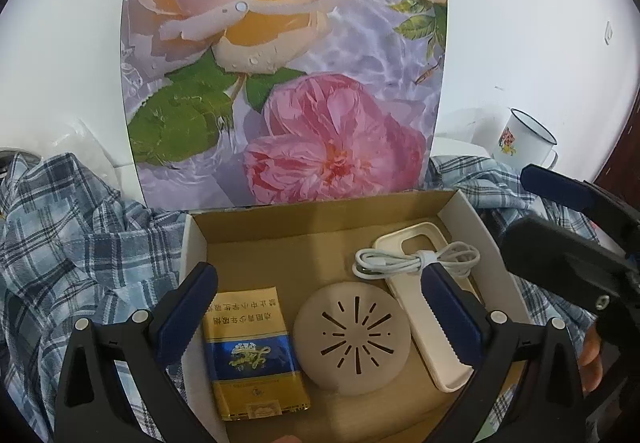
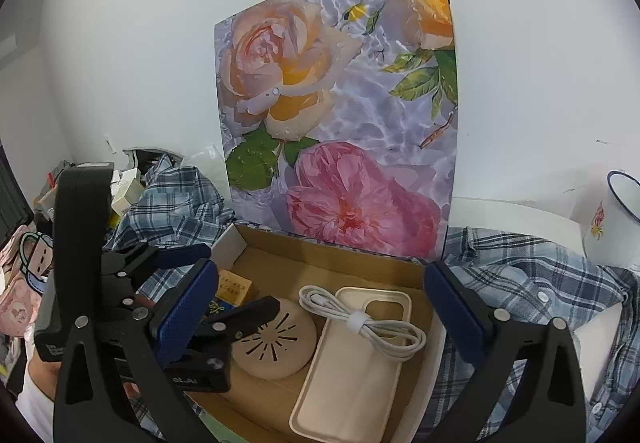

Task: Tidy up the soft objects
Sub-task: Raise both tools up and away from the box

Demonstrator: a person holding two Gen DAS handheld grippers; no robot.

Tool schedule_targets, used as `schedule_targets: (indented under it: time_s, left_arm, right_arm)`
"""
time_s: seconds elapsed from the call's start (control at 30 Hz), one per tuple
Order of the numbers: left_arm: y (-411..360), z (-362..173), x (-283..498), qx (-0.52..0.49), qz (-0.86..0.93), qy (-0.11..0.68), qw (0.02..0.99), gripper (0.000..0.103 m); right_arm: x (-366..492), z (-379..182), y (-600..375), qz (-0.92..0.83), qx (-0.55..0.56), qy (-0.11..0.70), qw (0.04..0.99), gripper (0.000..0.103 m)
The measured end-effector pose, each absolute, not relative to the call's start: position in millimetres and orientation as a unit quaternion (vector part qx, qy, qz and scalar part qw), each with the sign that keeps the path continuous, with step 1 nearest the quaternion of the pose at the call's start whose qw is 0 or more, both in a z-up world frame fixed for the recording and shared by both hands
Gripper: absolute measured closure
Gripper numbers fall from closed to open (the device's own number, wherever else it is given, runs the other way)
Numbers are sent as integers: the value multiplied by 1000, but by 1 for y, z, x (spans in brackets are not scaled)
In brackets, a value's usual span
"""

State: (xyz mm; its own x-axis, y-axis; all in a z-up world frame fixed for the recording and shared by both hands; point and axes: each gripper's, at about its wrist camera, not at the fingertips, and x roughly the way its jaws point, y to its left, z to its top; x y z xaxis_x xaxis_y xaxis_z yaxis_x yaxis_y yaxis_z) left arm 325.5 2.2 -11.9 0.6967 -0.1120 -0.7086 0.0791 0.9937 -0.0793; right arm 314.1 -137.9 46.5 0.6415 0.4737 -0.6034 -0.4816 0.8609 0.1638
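1. Right now the left gripper (image 1: pixel 320 307) hangs over the near part of the open cardboard box (image 1: pixel 280 227), its blue-padded fingers (image 1: pixel 188 307) spread wide with nothing between them.
2. The right gripper (image 2: pixel 320 307) is likewise wide open and empty, poised over the box's right half.
3. Inside the box lie a gold-and-blue packet (image 1: pixel 250 355) at the left, a round beige slotted disc (image 1: pixel 352 335) in the middle, and a cream phone case (image 2: pixel 352 363) at the right.
4. A coiled white cable (image 2: pixel 360 319) rests on top of the phone case.
5. The box's floral-printed lid (image 1: pixel 288 63) stands upright at the far side.
6. A blue plaid shirt (image 1: pixel 72 235) lies crumpled on the worktop around the box, on both left and right.
7. A white enamel mug (image 1: pixel 524 143) stands far right, beyond the shirt.
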Motion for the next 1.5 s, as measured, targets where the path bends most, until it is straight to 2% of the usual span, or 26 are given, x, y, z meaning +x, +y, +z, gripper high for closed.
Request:
schedule_targets:
  time_s: [0.93,1.5]
  left_arm:
    - [9,33,300,-19,-54,326,944,0]
    - [3,98,254,-9,-50,245,968,0]
  right_arm:
    - [304,74,-148,258,-14,311,915,1]
    - [271,128,-152,301,2,258,918,0]
